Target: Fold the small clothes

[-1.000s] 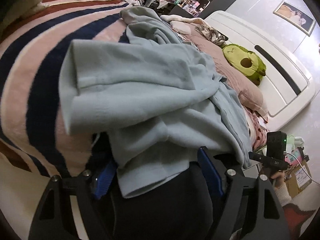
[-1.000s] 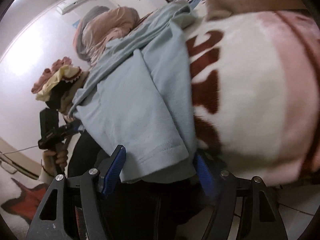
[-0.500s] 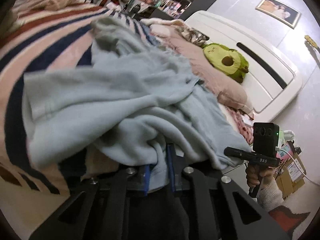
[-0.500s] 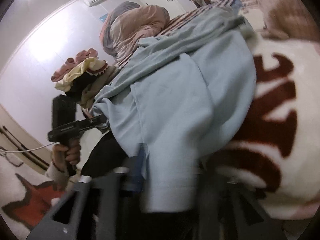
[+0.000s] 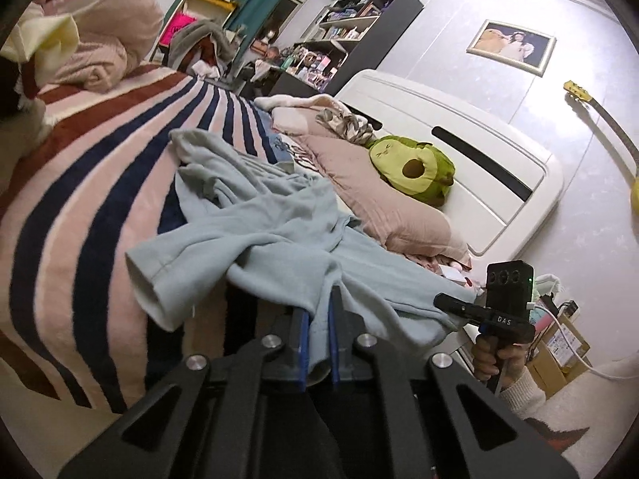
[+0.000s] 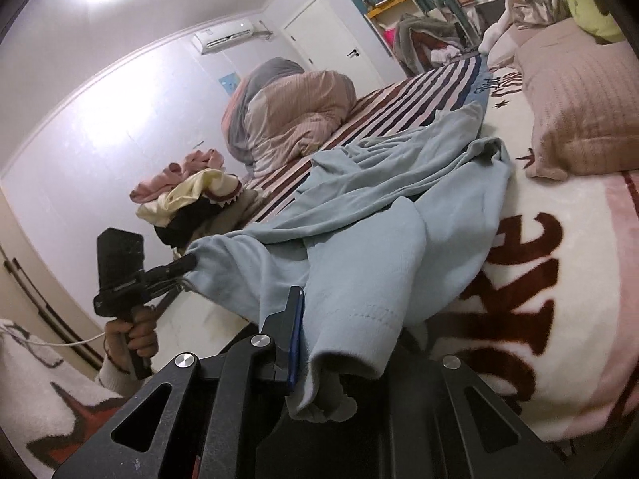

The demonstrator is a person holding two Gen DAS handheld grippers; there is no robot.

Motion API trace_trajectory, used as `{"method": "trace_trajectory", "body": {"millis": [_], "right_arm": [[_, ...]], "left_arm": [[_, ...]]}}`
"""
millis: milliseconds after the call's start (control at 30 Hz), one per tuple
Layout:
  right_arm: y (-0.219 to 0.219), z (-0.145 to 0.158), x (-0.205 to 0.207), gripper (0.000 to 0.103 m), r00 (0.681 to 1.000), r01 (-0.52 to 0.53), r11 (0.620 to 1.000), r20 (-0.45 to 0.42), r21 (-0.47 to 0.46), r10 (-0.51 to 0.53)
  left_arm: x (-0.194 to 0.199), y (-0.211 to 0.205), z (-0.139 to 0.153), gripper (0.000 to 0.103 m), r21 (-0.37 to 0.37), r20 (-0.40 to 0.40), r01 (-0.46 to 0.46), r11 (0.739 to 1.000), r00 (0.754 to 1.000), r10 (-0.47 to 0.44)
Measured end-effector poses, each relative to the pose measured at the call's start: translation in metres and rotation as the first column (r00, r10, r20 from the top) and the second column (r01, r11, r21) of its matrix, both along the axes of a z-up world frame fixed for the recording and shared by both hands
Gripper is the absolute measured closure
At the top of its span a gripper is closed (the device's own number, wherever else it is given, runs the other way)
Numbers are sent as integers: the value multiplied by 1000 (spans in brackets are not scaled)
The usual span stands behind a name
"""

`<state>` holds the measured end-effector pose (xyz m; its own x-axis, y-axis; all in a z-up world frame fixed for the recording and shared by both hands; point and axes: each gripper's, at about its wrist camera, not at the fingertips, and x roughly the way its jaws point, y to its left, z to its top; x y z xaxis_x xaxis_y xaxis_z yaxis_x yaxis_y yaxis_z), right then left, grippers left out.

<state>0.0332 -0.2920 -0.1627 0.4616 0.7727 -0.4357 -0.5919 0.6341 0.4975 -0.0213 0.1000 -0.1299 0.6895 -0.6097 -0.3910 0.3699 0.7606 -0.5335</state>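
A light blue long-sleeved top (image 5: pixel 259 219) lies crumpled across the striped blanket (image 5: pixel 80 207), one sleeve cuff (image 5: pixel 147 279) hanging open at the left. My left gripper (image 5: pixel 317 311) is shut on its near hem, with cloth pinched between the blue pads. In the right wrist view the same top (image 6: pixel 379 219) drapes over my right gripper (image 6: pixel 319 335), which is shut on another part of the hem; only its left finger (image 6: pixel 295 319) shows. The hem hangs lifted between the two grippers. Each view also shows the other gripper gripping the cloth: the left gripper (image 6: pixel 185 263) and the right gripper (image 5: pixel 443 301).
A pink pillow (image 5: pixel 383 203) and a green avocado plush (image 5: pixel 415 167) lie by the white headboard (image 5: pixel 479 151). A rolled duvet (image 6: pixel 287 115) and a pile of clothes (image 6: pixel 187 187) sit at the bed's far end. A cardboard box (image 5: pixel 559 351) stands on the floor.
Both grippers went from wide open around the hem to shut on it. Both then rose, lifting the top's near edge off the bed's edge.
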Motion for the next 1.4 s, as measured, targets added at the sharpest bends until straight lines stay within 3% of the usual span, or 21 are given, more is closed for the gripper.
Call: {"method": "trace_trajectory", "body": {"millis": [533, 967, 1200, 1400], "right_arm": [[10, 32, -50, 94, 996, -14, 1000, 83, 13, 13], [21, 88, -120, 94, 972, -51, 998, 228, -41, 59], [21, 110, -95, 94, 970, 15, 998, 243, -68, 2], [15, 103, -25, 94, 980, 94, 990, 186, -105, -73]], "left_arm": [[-62, 19, 19, 99, -36, 68, -22, 999, 997, 24], [-128, 34, 72, 99, -53, 239, -24, 998, 970, 36], [-87, 34, 102, 99, 45, 294, -125, 991, 950, 106], [-12, 30, 96, 99, 91, 235, -150, 985, 964, 125]]}}
